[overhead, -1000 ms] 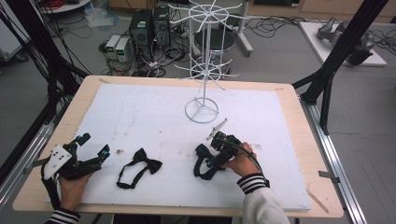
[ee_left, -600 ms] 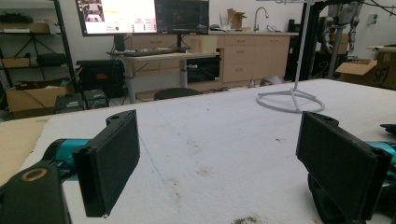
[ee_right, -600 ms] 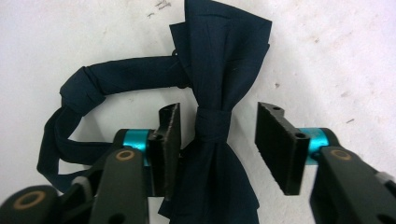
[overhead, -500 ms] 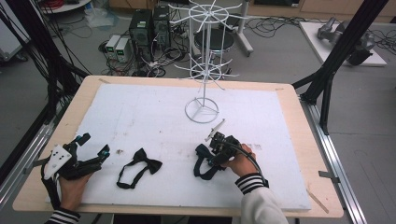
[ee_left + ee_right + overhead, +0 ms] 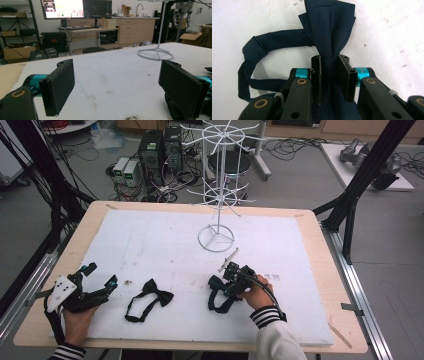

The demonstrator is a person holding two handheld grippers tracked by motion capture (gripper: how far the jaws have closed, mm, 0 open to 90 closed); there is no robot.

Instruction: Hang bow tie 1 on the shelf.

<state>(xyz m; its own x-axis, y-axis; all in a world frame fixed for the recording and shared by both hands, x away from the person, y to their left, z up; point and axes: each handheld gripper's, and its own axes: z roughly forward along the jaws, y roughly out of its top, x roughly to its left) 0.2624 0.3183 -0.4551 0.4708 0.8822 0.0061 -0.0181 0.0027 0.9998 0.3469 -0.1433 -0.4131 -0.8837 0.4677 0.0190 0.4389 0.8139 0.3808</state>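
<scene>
Right gripper (image 5: 329, 75) pinches a dark navy fabric bow tie (image 5: 329, 27).
Its jaws have just closed on the tie near the white wire rack (image 5: 216, 200); left gripper (image 5: 125, 85), spread wide, rests farther left.

bow tie (image 5: 329, 22): middle hidden between right hand-held gripper (image 5: 331, 75) jaws, lower wing cut by bottom edge | rack (image 5: 220, 185): top cut off | left hand-held gripper (image 5: 125, 87): body out of frame

Bow tie (image 5: 329, 30), dark navy fabric, with looped neck strap. Lying flat on the white tabletop (image 5: 165, 245), pinched at its centre knot; strap curls off to one side.
</scene>
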